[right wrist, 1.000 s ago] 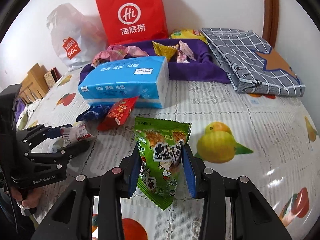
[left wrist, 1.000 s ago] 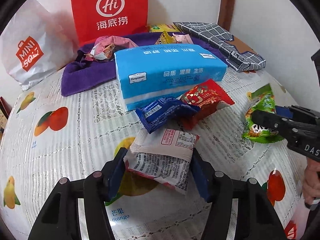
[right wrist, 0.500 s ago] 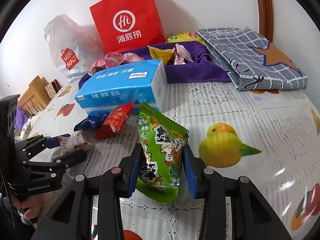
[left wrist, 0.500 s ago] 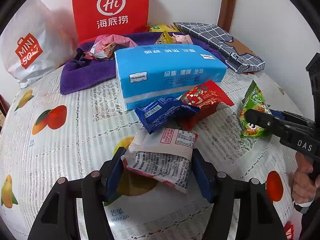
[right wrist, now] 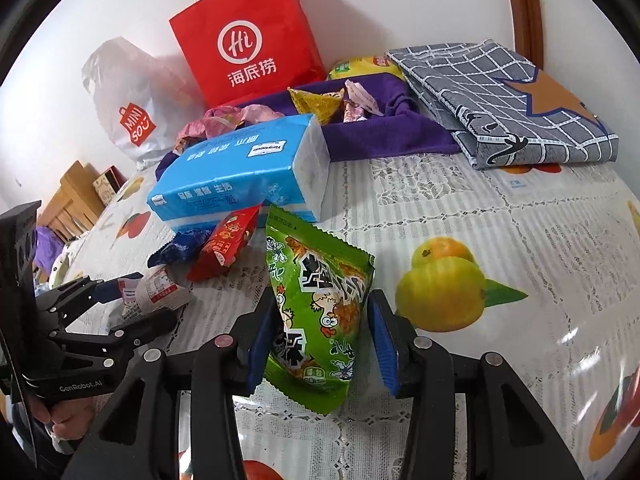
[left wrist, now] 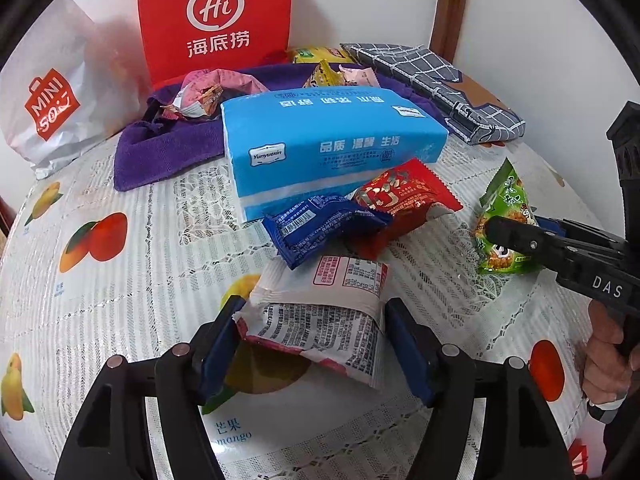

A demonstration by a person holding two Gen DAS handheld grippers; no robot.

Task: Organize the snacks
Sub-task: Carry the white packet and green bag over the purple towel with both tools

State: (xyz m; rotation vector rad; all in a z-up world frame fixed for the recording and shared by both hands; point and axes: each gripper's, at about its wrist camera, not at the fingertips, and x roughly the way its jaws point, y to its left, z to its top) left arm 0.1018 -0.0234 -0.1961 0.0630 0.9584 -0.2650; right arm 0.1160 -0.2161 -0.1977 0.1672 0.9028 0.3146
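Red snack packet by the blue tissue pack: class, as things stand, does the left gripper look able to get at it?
Probably not directly. The left gripper has a white snack packet between its opening jaws, and a blue packet overlaps the red snack packet on its near side.

On a fruit-print tablecloth [left wrist: 100, 300], much stays out of sight. A blue tissue pack [left wrist: 328, 140] covers the near edge of a purple towel [left wrist: 160, 152] and part of the pink wrappers [left wrist: 216, 88] lying on it. A yellow packet [right wrist: 360, 66] near the table's back edge shows only its top behind the towel. The blue snack wrapper [left wrist: 320, 228] overlaps the red snack packet [left wrist: 404, 196] and the white snack packet [left wrist: 320, 312], whose small print is too fine to read. In the left wrist view, the right gripper's finger [left wrist: 532, 240] crosses the green snack bag [left wrist: 508, 200], and the picture's right edge cuts off the hand [left wrist: 608, 364] holding it.
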